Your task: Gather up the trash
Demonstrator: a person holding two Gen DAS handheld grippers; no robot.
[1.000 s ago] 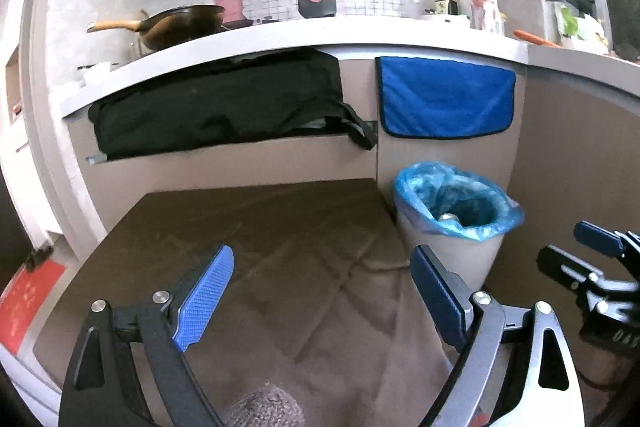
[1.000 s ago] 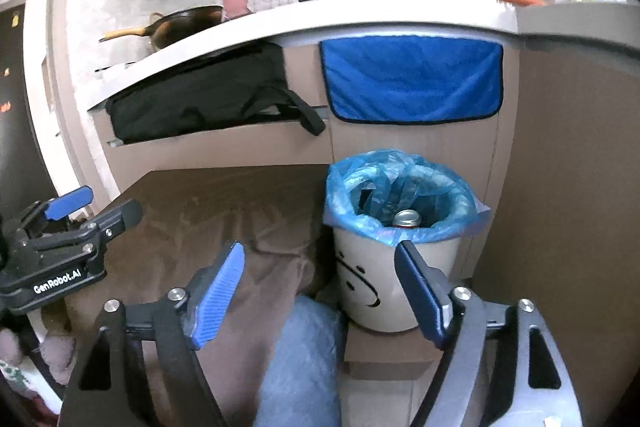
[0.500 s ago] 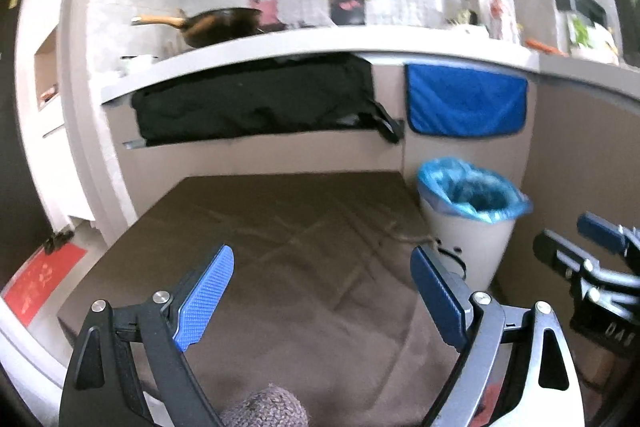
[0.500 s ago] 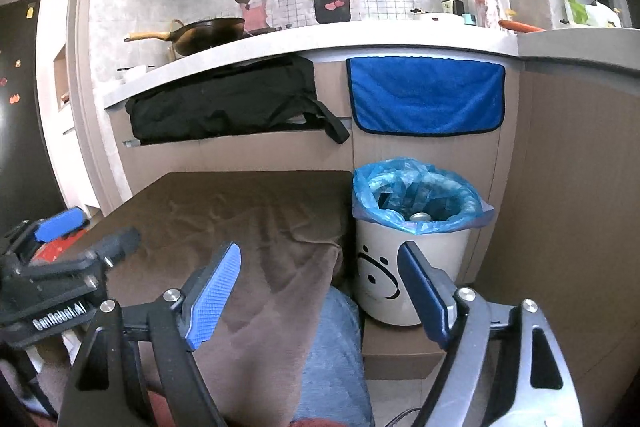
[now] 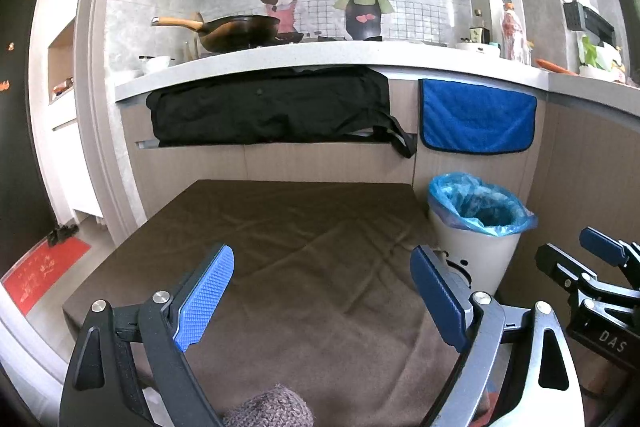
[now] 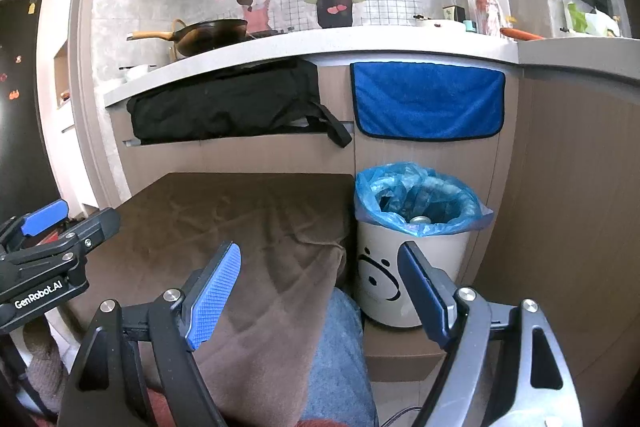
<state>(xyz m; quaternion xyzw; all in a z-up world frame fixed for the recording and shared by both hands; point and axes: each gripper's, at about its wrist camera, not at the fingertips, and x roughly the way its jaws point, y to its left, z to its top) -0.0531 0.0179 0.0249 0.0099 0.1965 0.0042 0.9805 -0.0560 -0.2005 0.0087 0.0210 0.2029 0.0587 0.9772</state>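
Left gripper [image 5: 322,291] fingers wide, empty, over brown-covered bench [image 5: 280,227]. Right gripper [image 6: 318,287] fingers wide, empty, near bench's right edge. Bin [image 6: 416,227] just beside that edge, can [image 6: 420,220] inside blue liner.

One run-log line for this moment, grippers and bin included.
left gripper: open, empty | right gripper: open, empty | trash bin: blue liner, can inside | brown table cover: no trash visible

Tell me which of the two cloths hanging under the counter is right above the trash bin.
The blue towel: it hangs directly above the bin, whereas the black cloth hangs further left, above the brown-covered table.
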